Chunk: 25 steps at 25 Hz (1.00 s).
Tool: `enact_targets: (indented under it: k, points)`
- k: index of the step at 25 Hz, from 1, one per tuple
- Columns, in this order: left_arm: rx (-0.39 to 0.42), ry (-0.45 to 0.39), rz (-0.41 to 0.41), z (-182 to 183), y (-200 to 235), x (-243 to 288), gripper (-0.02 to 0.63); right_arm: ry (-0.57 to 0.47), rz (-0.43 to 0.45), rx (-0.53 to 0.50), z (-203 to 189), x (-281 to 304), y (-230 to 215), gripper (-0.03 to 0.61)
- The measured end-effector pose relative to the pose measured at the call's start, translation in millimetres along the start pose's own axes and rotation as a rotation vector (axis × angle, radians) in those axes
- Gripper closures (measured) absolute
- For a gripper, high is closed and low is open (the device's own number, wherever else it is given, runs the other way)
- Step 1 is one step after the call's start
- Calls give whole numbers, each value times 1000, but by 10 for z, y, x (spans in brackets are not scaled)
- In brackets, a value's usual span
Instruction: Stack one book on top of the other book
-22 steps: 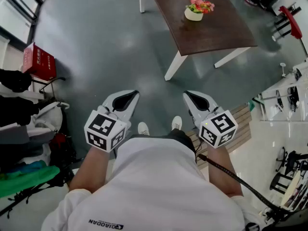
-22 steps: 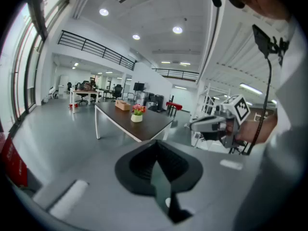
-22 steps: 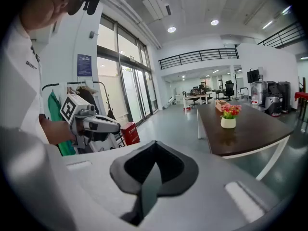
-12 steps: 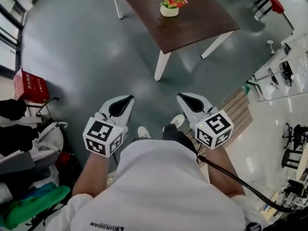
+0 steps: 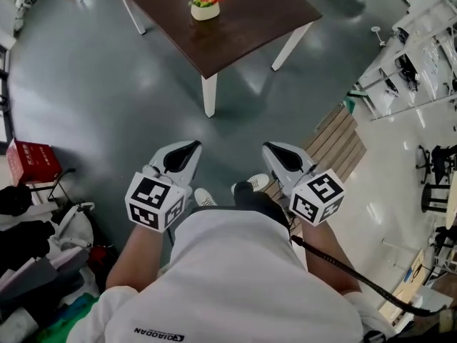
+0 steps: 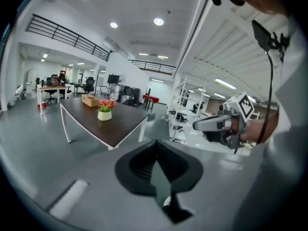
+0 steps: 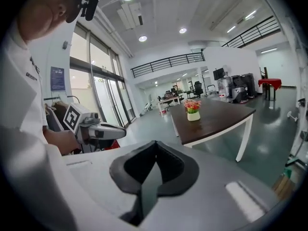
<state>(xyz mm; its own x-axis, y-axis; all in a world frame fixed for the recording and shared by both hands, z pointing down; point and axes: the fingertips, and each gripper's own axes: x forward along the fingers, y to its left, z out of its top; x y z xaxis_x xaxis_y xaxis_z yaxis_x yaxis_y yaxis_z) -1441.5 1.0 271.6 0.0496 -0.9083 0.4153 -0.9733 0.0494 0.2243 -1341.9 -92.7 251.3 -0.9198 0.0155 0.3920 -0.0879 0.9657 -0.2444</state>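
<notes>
Holds left claw (image 5: pixel 191 146) and right claw (image 5: pixel 270 148) fully closed on nothing, above the floor, well short of the desk (image 5: pixel 243 20). Shows no book clearly: only a flower pot (image 5: pixel 206 9) and a tan box (image 6: pixel 89 100) up there, too small to tell apart from one. Expect a stiff, flat, fairly heavy, slick-covered book; likely best pinched mid-edge near the spine, to stop pages fanning.

The shirt (image 5: pixel 235 277) bore the brand "QIAODAN" in dark letters low on its front. Left of the shirt, the red box (image 5: pixel 28 161) carried pale print too small to read.
</notes>
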Motion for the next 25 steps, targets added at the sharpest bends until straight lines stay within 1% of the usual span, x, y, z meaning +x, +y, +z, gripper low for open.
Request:
enact_targets:
  k: [3, 6, 10, 13, 16, 19, 21, 25]
  points:
    - [44, 23, -52, 102, -125, 280, 607, -24, -44, 50, -21, -122, -271, 577]
    - [78, 31, -99, 268, -259, 576, 607, -53, -88, 71, 6, -268, -544, 577]
    - [152, 64, -180, 572, -522, 1193, 607, -97, -159, 112, 29, -533, -1073, 577]
    - [208, 74, -252, 784, -754, 1613, 607, -128, -222, 148, 34, -732, -1451, 577]
    - [262, 70, -316, 999, -1006, 2040, 607, -166, -293, 147, 103, -996, -1804, 577]
    - [301, 60, -394, 1186, -1341, 2489, 607, -187, -387, 140, 108, -1371, -2141, 577]
    - [323, 61, -459, 1270, -1601, 2756, 607, -194, -471, 151, 48, -1666, -2323, 577]
    - [371, 95, -580, 1345, -2137, 3140, 607, -228, -627, 231, -137, -2276, -2609, 577]
